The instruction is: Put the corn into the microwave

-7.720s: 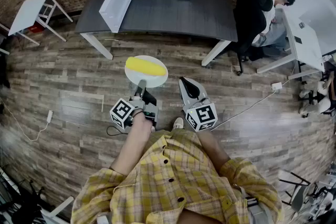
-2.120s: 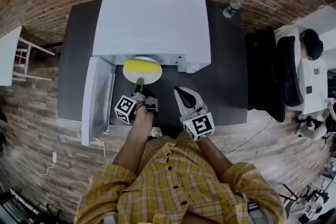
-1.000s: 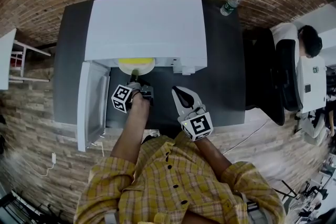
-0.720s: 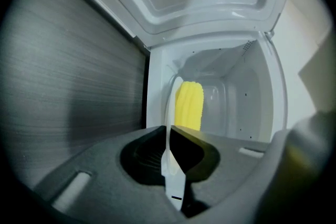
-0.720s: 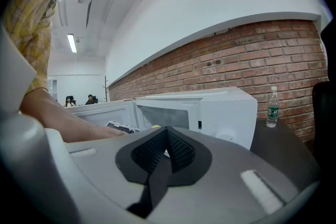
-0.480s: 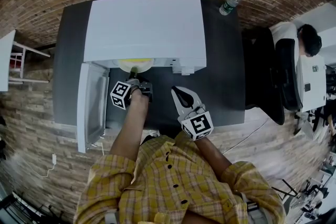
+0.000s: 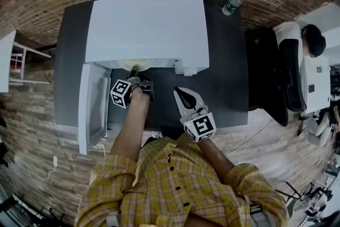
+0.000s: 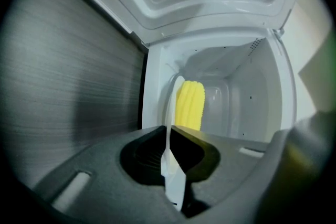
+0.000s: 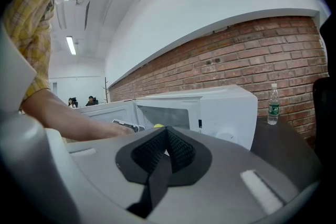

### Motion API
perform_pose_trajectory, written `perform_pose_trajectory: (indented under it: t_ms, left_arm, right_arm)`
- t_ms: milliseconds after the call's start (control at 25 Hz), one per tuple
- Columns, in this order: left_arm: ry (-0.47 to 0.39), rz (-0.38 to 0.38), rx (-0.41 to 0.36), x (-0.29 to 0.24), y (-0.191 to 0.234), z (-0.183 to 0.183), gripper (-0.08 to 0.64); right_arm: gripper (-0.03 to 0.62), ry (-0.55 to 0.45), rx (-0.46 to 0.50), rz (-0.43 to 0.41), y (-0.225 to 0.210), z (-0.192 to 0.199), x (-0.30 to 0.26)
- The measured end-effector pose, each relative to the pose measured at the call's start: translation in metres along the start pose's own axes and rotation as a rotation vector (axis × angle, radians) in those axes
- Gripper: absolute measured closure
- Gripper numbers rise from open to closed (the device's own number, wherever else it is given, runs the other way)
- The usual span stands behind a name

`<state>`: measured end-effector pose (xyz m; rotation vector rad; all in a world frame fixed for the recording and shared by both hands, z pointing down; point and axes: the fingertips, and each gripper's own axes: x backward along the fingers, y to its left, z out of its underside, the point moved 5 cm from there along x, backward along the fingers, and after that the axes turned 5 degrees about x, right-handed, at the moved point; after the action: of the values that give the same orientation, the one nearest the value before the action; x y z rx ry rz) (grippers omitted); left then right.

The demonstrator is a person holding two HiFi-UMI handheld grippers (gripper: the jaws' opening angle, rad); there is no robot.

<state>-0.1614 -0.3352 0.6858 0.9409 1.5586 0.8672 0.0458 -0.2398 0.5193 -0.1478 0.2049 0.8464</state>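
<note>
Holding the plate (image 8: 170, 113) by its near rim, the left gripper (image 8: 169, 140) has its jaws pinched almost together on the thin white edge. This gripper is the nearer one to the corn, and the only one in touch with its carrier.

To its left in the head view, the door (image 7: 94, 106) stands swung open, clear of the arm. The left gripper (image 7: 135, 71) points into the mouth of the microwave (image 7: 149, 24), with its tips at the opening. Only a sliver of the plate (image 7: 139, 65) shows under the front edge of the roof.

The corn (image 8: 189, 105) lies straight ahead of the left gripper, past the jaw tips and already inside the white cavity. It sits on the plate's upper face. Its long axis seems to run across the line the gripper points along, not along it, so it goes in broadside. Whether the plate's underside touches the cavity floor cannot be told from these views. The coming move turns on that: judged from here, the plate must be lowered or eased a little further ahead before the jaws let go.

To the right, the right gripper (image 7: 181, 94) hangs over the table (image 7: 226, 82), beside the left one and in front of the microwave's control end. Its jaws are closed with nothing between them (image 9: 167, 136). It is well off the corn's line.
</note>
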Motion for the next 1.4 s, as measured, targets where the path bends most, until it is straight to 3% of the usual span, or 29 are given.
perform_pose_trajectory:
  t_ms: [520, 560, 640, 920, 1400]
  left_arm:
    - [0.037, -0.008, 0.046, -0.005, 0.000, 0.002, 0.522]
    - [0.039, -0.010, 0.057, -0.005, 0.000, 0.003, 0.506]
    - [0.043, -0.013, 0.084, -0.003, 0.003, 0.004, 0.381]
    - [0.089, 0.018, 0.093, 0.018, 0.006, 0.011, 0.377]
    - [0.174, 0.126, 0.019, 0.080, -0.012, 0.021, 0.561]
  right_arm:
    - [0.591, -0.006, -0.002, 0.004, 0.001, -0.002, 0.002]
    - [0.591, -0.008, -0.002, 0.005, 0.001, -0.002, 0.002]
    - [0.591, -0.012, -0.001, 0.008, 0.003, -0.004, 0.004]
    - [0.589, -0.027, 0.007, 0.016, 0.012, -0.010, 0.013]
    - [0.590, -0.041, 0.008, 0.042, 0.038, -0.015, 0.037]
